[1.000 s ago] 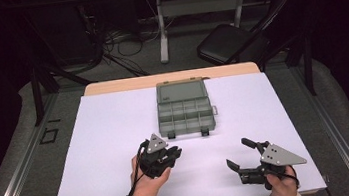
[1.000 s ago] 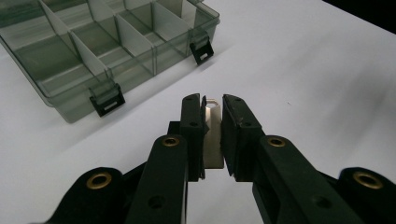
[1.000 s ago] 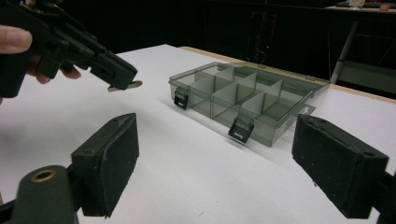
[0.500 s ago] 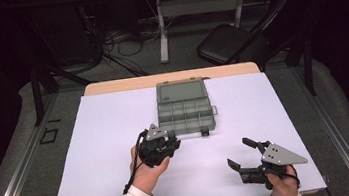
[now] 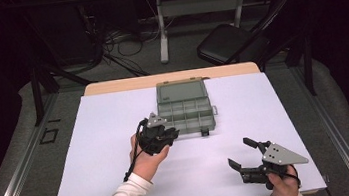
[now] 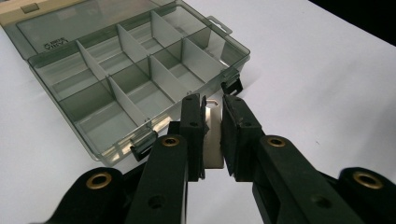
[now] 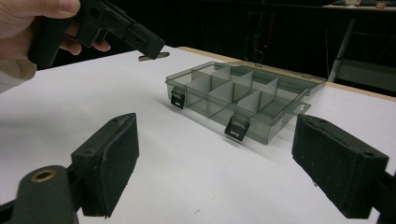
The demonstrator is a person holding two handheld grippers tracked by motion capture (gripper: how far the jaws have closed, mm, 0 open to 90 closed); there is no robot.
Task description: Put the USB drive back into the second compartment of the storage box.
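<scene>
A smoky see-through compartment box (image 5: 185, 109) lies at the table's far middle, its dividers showing through it and two black latches on its near side. My left gripper (image 5: 171, 133) hovers just in front of the box's near-left corner. In the left gripper view its jaws (image 6: 212, 100) are shut on a small flat white piece (image 6: 212, 140), with the box (image 6: 130, 74) right behind. My right gripper (image 5: 238, 152) rests near the front right edge, open and holding nothing. In the right gripper view, the box (image 7: 243, 95) sits between its wide pads, and the left gripper (image 7: 156, 49) carries the thin piece (image 7: 154, 57).
A white sheet (image 5: 93, 153) covers the table, with a wooden edge (image 5: 120, 84) at the back. Beyond the table stand a black folding chair (image 5: 229, 43), a desk leg (image 5: 161, 29) and floor cables (image 5: 115, 40).
My left hand has moved forward and slightly up toward the box, still gripping the white piece. The right gripper has stayed where it was.
</scene>
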